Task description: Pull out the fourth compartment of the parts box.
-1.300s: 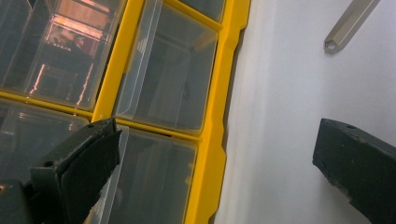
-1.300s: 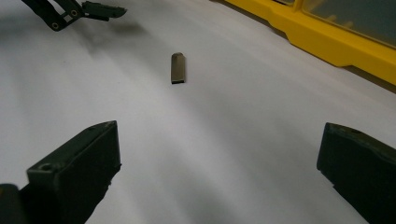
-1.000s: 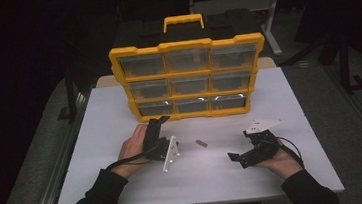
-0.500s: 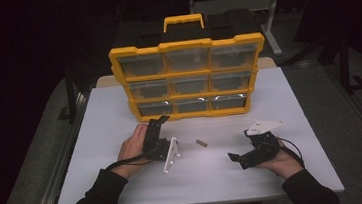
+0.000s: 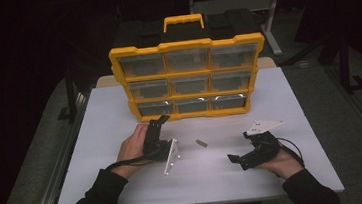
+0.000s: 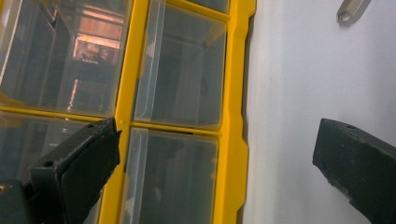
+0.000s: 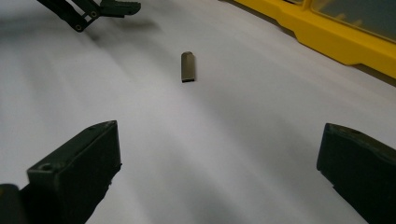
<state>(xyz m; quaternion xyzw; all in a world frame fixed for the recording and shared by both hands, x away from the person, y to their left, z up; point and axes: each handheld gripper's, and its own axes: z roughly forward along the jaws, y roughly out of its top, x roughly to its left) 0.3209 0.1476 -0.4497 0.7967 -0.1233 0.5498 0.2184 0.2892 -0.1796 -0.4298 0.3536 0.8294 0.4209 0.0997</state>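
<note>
The small metal piece is lying mid-surface, between both tools and ahead of the right tool, its long axis running along the reach. The right tool is sitting spread and nearer in line; the left tool, also spread, is facing the yellow organizer.

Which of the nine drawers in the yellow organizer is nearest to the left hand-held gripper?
The bottom-left drawer of the organizer. The left hand-held gripper points at the lower left corner, just in front of this drawer; the other eight are higher or farther right.
</note>
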